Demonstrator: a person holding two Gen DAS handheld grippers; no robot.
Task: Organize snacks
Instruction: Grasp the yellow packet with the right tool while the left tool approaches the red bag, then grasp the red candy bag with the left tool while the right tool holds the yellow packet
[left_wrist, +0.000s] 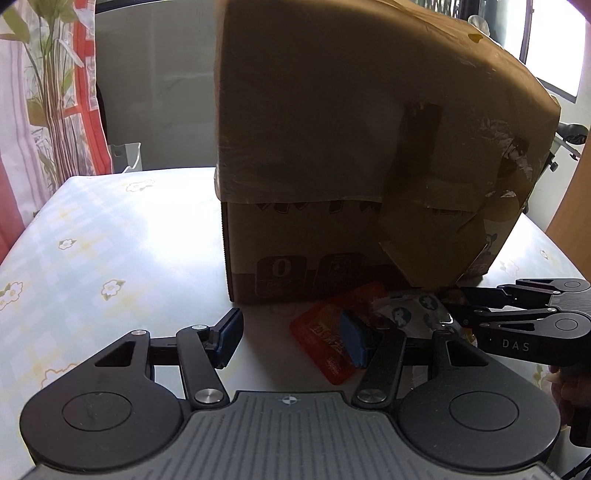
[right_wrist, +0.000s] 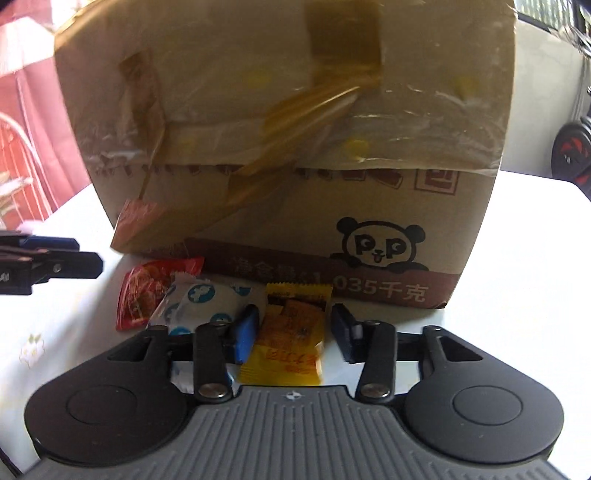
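Note:
Three snack packets lie on the table against a tall cardboard box (left_wrist: 351, 147) (right_wrist: 280, 129). They are a red packet (left_wrist: 321, 332) (right_wrist: 144, 291), a white packet with blue prints (left_wrist: 410, 314) (right_wrist: 207, 299) and a yellow packet (right_wrist: 288, 332). My left gripper (left_wrist: 291, 339) is open, low over the table, and its right finger overlaps the red packet. My right gripper (right_wrist: 294, 334) straddles the yellow packet. Its left pad is close against the packet and its right pad stands apart from it. Each gripper shows in the other's view, the right gripper (left_wrist: 461, 306) and the left gripper (right_wrist: 85, 258).
The table carries a pale floral cloth (left_wrist: 110, 240) (right_wrist: 55, 332). A red and white curtain (left_wrist: 55, 92) hangs at the far left. A wooden panel (left_wrist: 576, 184) stands at the right edge. Dark weights (right_wrist: 572, 155) sit behind the table at the right.

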